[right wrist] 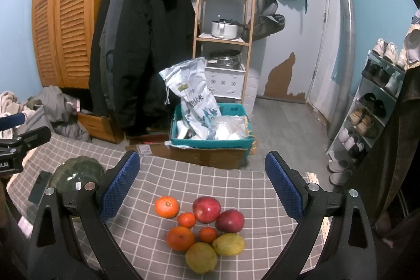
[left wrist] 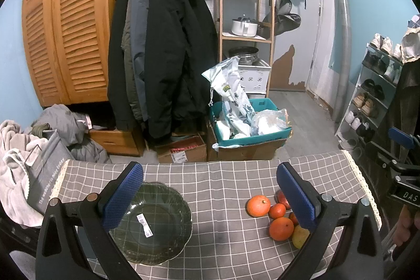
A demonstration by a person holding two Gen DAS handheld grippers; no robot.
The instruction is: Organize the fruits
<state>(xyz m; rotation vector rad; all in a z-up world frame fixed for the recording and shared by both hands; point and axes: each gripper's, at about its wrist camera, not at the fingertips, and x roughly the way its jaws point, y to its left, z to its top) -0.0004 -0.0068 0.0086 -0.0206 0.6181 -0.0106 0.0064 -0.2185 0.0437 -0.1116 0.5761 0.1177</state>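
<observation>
A pile of fruit lies on the grey checked tablecloth (right wrist: pixel 210 175): two red apples (right wrist: pixel 206 209), several oranges (right wrist: pixel 166 206) and two yellow pears (right wrist: pixel 201 257). A dark green glass bowl (left wrist: pixel 155 225) stands empty at the table's left; it also shows in the right wrist view (right wrist: pixel 78 173). My left gripper (left wrist: pixel 210 193) is open and empty, its left finger over the bowl, the fruit (left wrist: pixel 258 205) by its right finger. My right gripper (right wrist: pixel 202 185) is open and empty, just above and behind the fruit pile.
Beyond the table's far edge stand cardboard boxes and a teal crate (left wrist: pixel 249 122) with bags, hanging coats (left wrist: pixel 168 57), a wooden shelf (left wrist: pixel 246 17) and a shoe rack (left wrist: pixel 372 91) at right. A grey bag (left wrist: pixel 44 175) and clothes lie left of the table.
</observation>
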